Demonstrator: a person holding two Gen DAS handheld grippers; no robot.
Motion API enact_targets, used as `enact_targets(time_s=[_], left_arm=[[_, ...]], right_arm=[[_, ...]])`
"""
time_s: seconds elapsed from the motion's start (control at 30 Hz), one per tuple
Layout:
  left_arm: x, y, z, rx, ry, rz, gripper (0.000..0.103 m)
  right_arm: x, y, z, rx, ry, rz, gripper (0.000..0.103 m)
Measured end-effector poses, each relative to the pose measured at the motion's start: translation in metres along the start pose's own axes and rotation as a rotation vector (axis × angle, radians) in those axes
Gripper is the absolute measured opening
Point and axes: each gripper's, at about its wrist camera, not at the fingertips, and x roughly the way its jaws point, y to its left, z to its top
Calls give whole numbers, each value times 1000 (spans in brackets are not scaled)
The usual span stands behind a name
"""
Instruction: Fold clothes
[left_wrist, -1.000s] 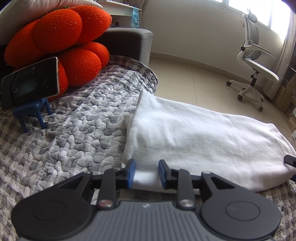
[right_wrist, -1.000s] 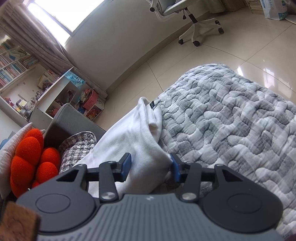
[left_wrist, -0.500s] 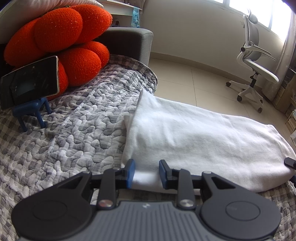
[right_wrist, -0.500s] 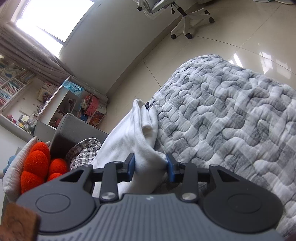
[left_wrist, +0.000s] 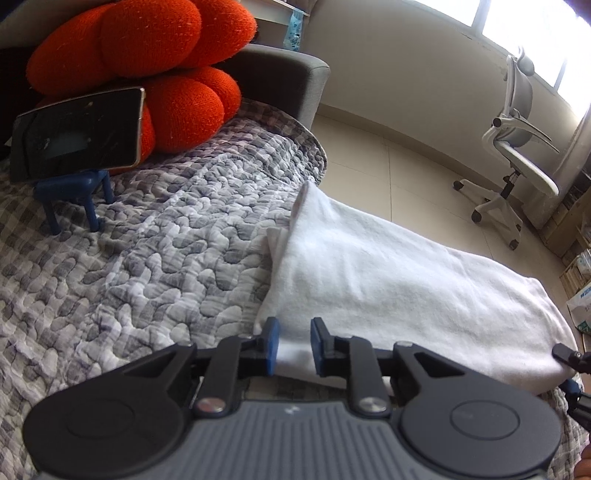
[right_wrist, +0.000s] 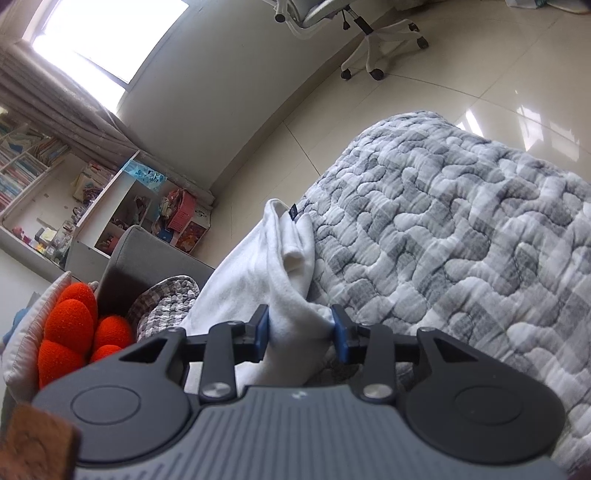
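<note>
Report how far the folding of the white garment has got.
Done: the white garment already lies doubled into a long band on the quilted cover. In hand: the left gripper has just been closing its jaws on the near corner, and the right gripper pinches a bunched end. Left: probably the cross fold that brings the two ends together, not yet started.

1. The near edge of the white cloth is hidden behind the left gripper.
2. The other gripper is cut off by the right edge of the left view.
3. The phone has a dark screen; nothing on it can be read.
4. The shelf holds things too small to name.
5. The orange cushion runs off the top.
</note>
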Motion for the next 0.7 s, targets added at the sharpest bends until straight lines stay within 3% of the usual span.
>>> enact_targets(time_s=[0.07,0.13,0.27,0.5,0.7], left_arm=[[-6,7,1,-45,-10,-2,20],[-9,11,1,-49,-22,48,28],[-11,22,3,-97,-39,12,29],[-18,-35,-10,183,-103,-23,31],[13,-43,-18,264,-4,17,34]], right_arm=[[0,1,0,-9,1,-1,41],[-1,3,-1,-23,0,-7,42],[0,6,-2,-28,-2,-14,43],[2,10,-4,-25,-5,-10,45],[0,6,-5,12,-9,4,45]])
